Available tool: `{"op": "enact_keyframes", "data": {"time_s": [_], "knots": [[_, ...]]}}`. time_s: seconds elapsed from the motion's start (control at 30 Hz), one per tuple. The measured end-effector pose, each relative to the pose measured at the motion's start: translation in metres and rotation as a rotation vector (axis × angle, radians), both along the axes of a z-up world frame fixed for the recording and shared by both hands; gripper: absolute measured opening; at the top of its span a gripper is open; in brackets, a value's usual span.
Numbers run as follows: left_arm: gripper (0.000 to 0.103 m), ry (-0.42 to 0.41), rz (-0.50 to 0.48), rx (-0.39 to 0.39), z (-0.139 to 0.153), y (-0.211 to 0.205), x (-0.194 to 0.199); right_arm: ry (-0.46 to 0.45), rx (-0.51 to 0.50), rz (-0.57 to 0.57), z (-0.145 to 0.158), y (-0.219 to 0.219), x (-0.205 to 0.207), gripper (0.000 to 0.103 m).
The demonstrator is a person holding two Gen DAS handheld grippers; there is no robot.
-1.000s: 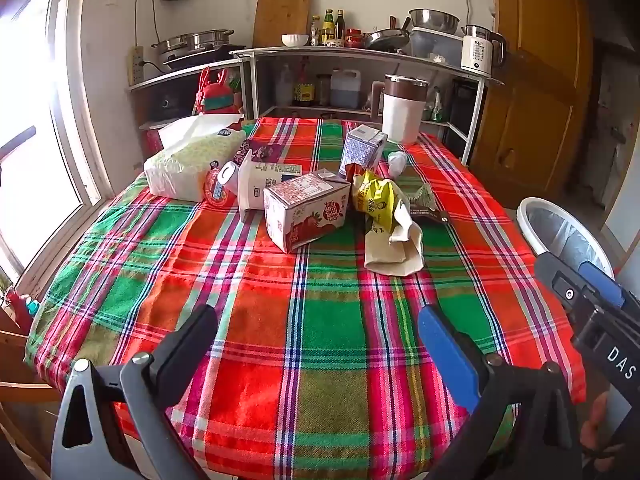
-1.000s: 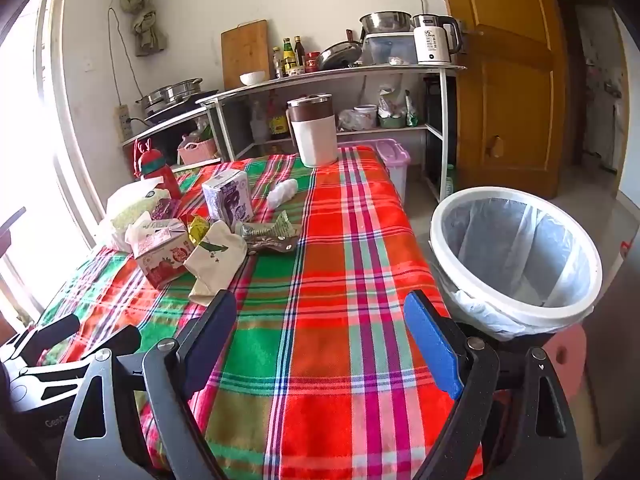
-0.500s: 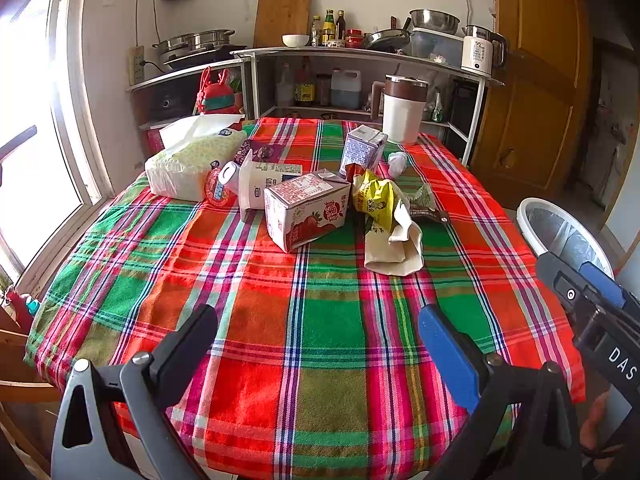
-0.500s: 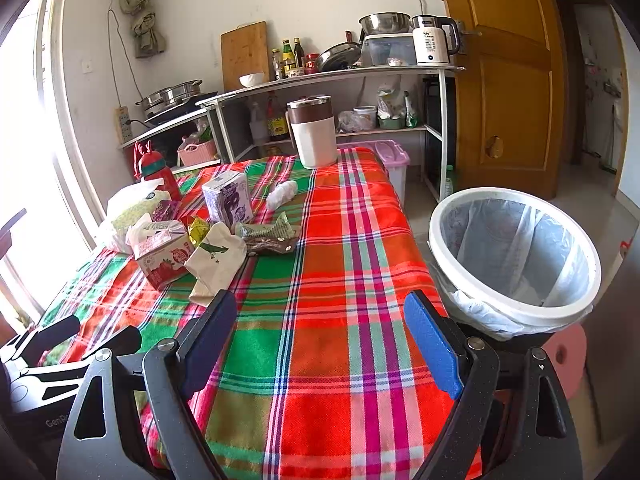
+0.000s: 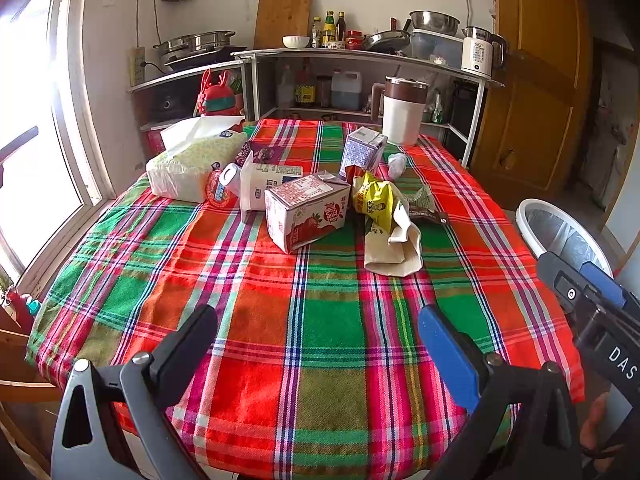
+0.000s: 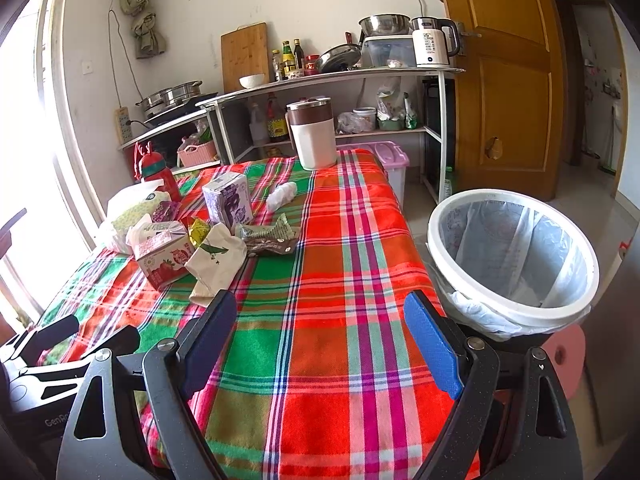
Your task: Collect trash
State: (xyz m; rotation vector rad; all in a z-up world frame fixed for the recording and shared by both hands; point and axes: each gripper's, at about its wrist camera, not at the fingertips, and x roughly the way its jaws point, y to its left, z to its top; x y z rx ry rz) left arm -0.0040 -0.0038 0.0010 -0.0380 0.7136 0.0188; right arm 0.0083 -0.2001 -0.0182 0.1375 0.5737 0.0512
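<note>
Trash lies in a pile mid-table on the plaid cloth: a strawberry carton [image 5: 306, 212] [image 6: 164, 258], a white carton [image 5: 262, 186], a purple carton [image 5: 362, 152] [image 6: 228, 202], a yellow wrapper [image 5: 374, 200], a beige paper bag [image 5: 394, 246] [image 6: 216, 264], a dark wrapper [image 6: 270, 240] and a crumpled tissue [image 6: 282, 196]. A white bin with a liner [image 6: 510, 256] [image 5: 558, 232] stands off the table's right edge. My left gripper [image 5: 316, 344] is open and empty over the near edge. My right gripper [image 6: 320, 336] is open and empty, left of the bin.
A tissue pack [image 5: 192, 164] and a red bottle [image 6: 156, 170] stand at the table's left. A white and brown jug [image 6: 312, 134] stands at the far end. Shelves with cookware line the back wall. A wooden door [image 6: 504, 80] is to the right.
</note>
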Motion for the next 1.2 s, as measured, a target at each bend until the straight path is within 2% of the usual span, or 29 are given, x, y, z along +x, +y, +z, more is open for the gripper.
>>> {"op": "enact_keyframes", "data": {"time_s": [1.2], "knots": [[0.102, 0.003, -0.005, -0.009, 0.0004, 0.0014, 0.0001, 0.005, 0.000, 0.001, -0.0019, 0.0009, 0.0014, 0.086]]}}
